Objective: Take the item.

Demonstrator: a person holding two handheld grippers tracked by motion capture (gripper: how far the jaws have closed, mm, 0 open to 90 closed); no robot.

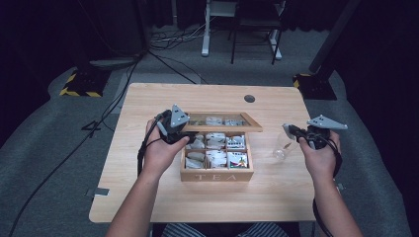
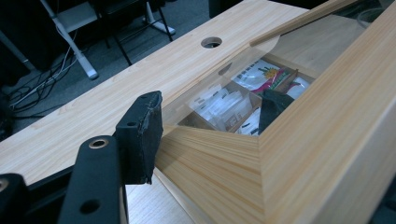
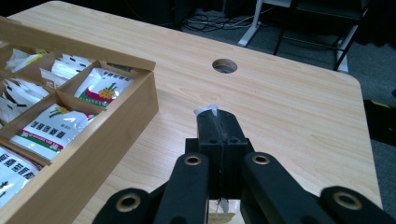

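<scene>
A wooden tea box [image 1: 217,175] marked TEA stands mid-table with its glass-paned lid [image 1: 222,129] raised. Sachets of tea [image 1: 217,158] fill its compartments. My left gripper [image 1: 184,136] is shut on the lid's left frame. In the left gripper view, the wooden frame [image 2: 303,140] sits between the jaws, and one jaw shows through the pane. To the right of the box, my right gripper [image 1: 288,129] hovers over a clear glass cup [image 1: 282,148]. It is shut [image 3: 217,116] on a small white paper piece [image 3: 208,109]. A tag hangs below it.
The light wooden table [image 1: 148,197] has a round cable hole [image 1: 249,98] near its far edge. Open tabletop lies left and in front of the box. Beyond the table are desk legs [image 1: 205,34], floor cables and yellow-black stand bases [image 1: 79,86].
</scene>
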